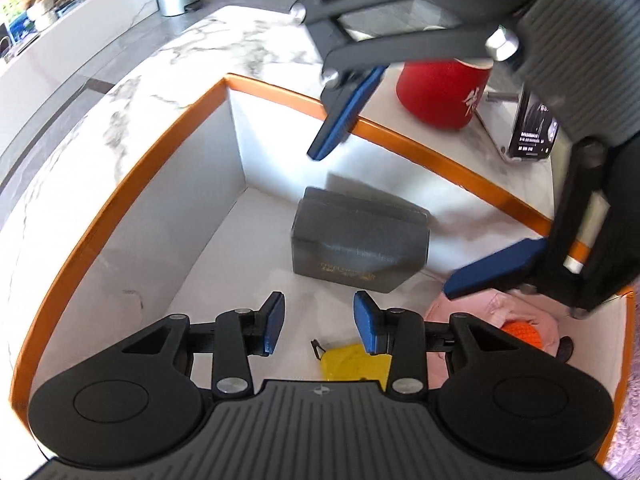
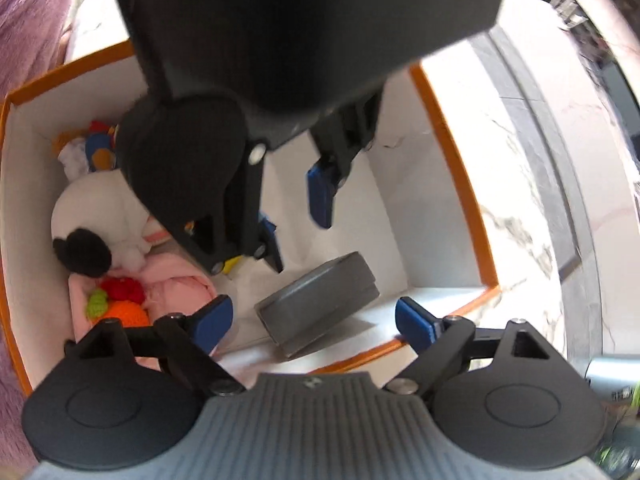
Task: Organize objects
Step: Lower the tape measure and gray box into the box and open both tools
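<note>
A dark grey box (image 1: 358,240) lies tilted on the floor of a white storage box with an orange rim (image 1: 160,148). It also shows in the right wrist view (image 2: 320,300). My left gripper (image 1: 319,328) is open and empty, inside the storage box just short of the grey box. My right gripper (image 2: 314,320) is open wide and empty, above the grey box; in the left wrist view its blue pads (image 1: 344,116) hang over the far rim.
Soft toys fill one end of the storage box: a white plush with black ears (image 2: 100,216), pink cloth (image 2: 176,284), crocheted fruit (image 2: 120,308), a yellow item (image 1: 352,364). A red cup (image 1: 440,92) and a phone (image 1: 532,128) stand on the marble counter (image 1: 160,64).
</note>
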### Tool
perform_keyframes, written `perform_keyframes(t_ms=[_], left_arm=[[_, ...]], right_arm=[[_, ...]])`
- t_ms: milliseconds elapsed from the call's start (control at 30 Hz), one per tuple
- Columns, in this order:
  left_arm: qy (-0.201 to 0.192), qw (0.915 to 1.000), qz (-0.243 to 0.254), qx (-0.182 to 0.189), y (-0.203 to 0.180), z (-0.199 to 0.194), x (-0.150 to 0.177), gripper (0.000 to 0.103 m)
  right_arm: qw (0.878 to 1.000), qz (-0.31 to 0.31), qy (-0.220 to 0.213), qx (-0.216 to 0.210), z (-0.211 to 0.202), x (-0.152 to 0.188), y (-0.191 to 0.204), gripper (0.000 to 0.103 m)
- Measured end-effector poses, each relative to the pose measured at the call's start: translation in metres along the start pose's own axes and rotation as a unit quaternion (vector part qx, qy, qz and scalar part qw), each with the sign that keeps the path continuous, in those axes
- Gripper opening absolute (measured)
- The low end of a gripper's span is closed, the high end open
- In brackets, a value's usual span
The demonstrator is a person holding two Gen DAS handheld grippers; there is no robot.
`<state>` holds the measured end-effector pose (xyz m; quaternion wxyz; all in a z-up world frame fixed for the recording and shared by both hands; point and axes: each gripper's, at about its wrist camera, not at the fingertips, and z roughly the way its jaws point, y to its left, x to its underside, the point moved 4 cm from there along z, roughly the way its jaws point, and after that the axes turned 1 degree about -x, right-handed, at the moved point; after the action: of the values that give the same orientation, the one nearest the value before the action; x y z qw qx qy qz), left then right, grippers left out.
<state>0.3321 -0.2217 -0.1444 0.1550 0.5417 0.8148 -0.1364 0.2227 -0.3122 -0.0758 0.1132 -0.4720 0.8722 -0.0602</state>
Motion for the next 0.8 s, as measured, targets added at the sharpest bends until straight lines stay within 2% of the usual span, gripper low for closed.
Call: perform_keyframes(t_ms=[33,100,167,267,367,400,433,667,800], left_arm=[[0.0,1.0,0.0,-0.006,-0.009,-0.002,-0.008,0.045],[0.002,0.9999,0.0,-0.015,-0.005,-0.008,0.0,0.045],[0.002,0.9999,-0.001,-0.011,-0.004,-0.008,0.006,0.045],[-0.005,1.0,-0.004,-0.006,0.001,-0.015,0.014,0.045],[-0.02,0.9997,-0.011,0.005,0.009,-0.023,0.023,0.045],[-0.026,0.9995,-0.014,0.008,0.008,-0.022,0.021,0.045],[-0.032,0.9993,-0.016,0.01,0.008,-0.022,0.021,0.045],[-0.055,0.9982,-0.015,0.022,-0.007,-0.027,0.024,0.045],[-0.056,0.9981,-0.01,0.023,-0.015,-0.026,0.024,0.045]], right_arm=[[1.0,-0.018,0.009,0.004,0.004,-0.001,0.001,0.09],[0.998,-0.059,0.022,0.008,0.012,-0.003,0.004,0.092],[0.995,-0.095,0.018,0.003,0.016,-0.005,0.008,0.092],[0.993,-0.113,0.022,-0.016,0.02,-0.008,0.008,0.092],[0.992,-0.117,0.032,-0.018,0.029,-0.008,0.007,0.091],[0.992,-0.114,0.04,-0.021,0.032,-0.007,0.005,0.088],[0.993,-0.105,0.05,-0.026,0.035,-0.005,0.003,0.08],[0.995,-0.004,0.072,-0.075,0.032,0.005,-0.007,0.08],[0.993,0.015,0.094,-0.071,0.034,0.006,-0.005,0.081]])
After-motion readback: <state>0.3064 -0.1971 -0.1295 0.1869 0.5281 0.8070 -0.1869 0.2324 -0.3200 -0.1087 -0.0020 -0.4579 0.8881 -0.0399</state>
